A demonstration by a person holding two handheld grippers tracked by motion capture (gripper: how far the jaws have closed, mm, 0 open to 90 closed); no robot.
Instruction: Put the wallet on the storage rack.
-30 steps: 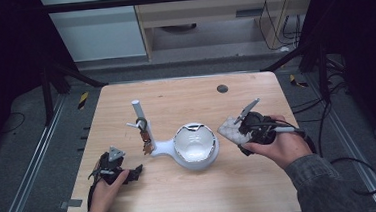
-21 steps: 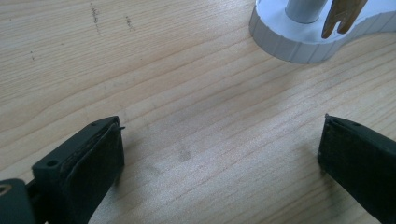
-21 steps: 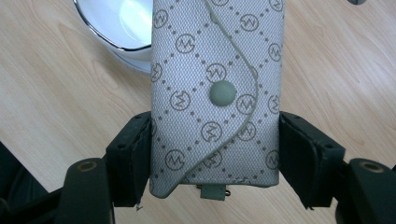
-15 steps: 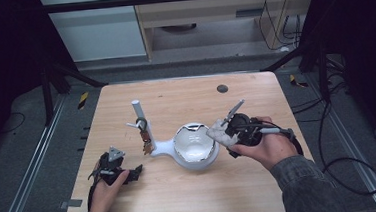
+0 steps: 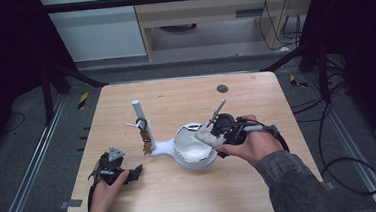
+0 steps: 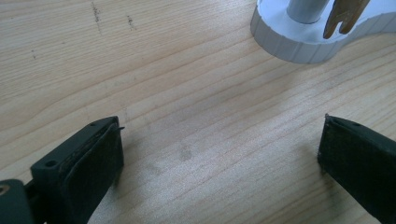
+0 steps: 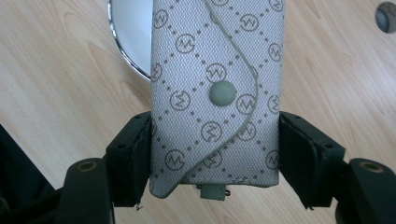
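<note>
The right gripper [image 7: 215,154] is clamped on a small grey fabric pouch [image 7: 217,88], one jaw pressed against each long side. The pouch is woven cloth printed with a diamond lattice of dots and small ringed emblems. A curved flap crosses its face and is fastened by a round grey snap. A short fabric tab sticks out of the end nearest the gripper's body. In the high view the right gripper [image 5: 217,132] holds the pouch [image 5: 209,133] over the near-right rim of a white bowl-shaped dish [image 5: 195,146] with a shiny metal-edged inside. That chrome rim also shows just beyond the pouch's far end in the right gripper view.

The dish is part of a white stand [image 5: 159,147]. Left of the right gripper a neck joins the dish to a ribbed round base, from which a white post [image 5: 142,120] rises with small items hanging on it, too small to identify.

The left gripper [image 5: 116,172] rests on the table [image 5: 182,196] near the front left corner, well apart from the pouch. Its jaws stand wide apart with nothing between them. Ahead of it the left gripper view shows bare wood grain, then the stand's ribbed base [image 6: 299,42] and a tan forked piece [image 6: 343,16] hanging by the post.

Bare table lies ahead of and behind the stand, and to the right of the right hand [image 5: 251,144] up to the table edge. A small dark disc [image 5: 222,88] sits near the far edge.
</note>
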